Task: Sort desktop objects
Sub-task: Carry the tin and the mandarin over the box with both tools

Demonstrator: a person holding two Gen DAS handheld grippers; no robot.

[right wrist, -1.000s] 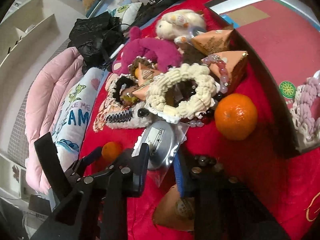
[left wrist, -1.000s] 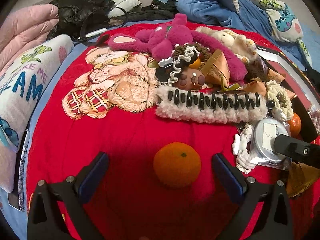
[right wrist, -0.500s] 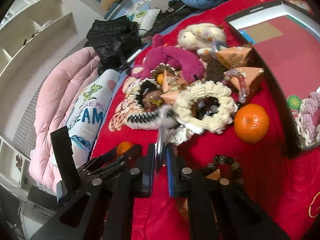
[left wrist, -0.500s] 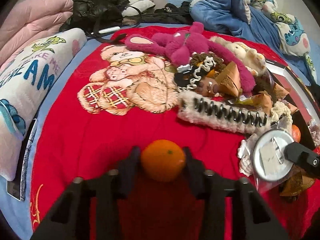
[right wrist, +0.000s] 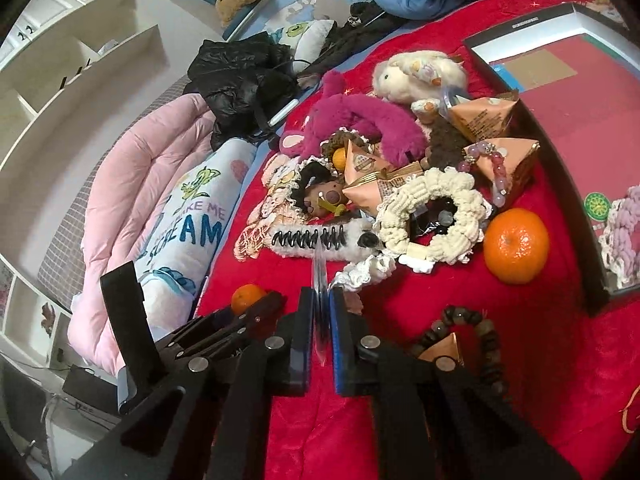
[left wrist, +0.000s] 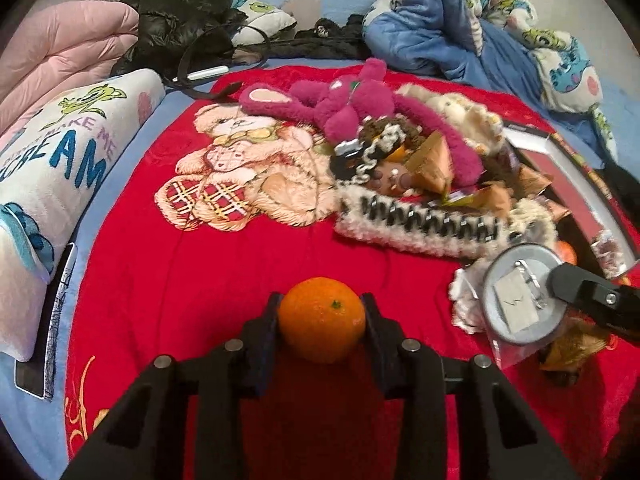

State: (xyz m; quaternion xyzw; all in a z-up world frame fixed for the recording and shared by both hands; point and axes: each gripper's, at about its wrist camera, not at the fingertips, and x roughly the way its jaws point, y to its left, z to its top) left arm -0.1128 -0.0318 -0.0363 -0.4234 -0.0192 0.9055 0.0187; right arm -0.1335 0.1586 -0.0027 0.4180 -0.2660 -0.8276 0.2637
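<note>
- The left gripper is clamped on a tangerine. The fruit sits between the two black fingers, one pad pressed against each flank, its green stem dimple facing the camera.
- Reference landmark: the red blanket. The held tangerine is over the near, bare part of the blanket, in front of the clutter heap.
- The right gripper is clenched on a round disc in a clear bag. In the right wrist view the disc stands edge-on between the pads; in the left wrist view its flat silver face shows, at the right side of the blanket.
- A second tangerine rests on the blanket beside a cream knitted ring, near the wall of a dark box.
- The heap on the far half of the blanket includes a magenta plush toy, a white plush toy, a fuzzy hair clip with black teeth and peach wedge-shaped packets.
- A dark bead bracelet lies on the blanket close to the right gripper.
- The blanket carries a printed teddy bear.
- Beyond the blanket's left edge: a printed white pillow, a pink quilt and a black jacket.
- Beyond its far edge: a blue quilt.
- White shelving shows past the pink quilt.
</note>
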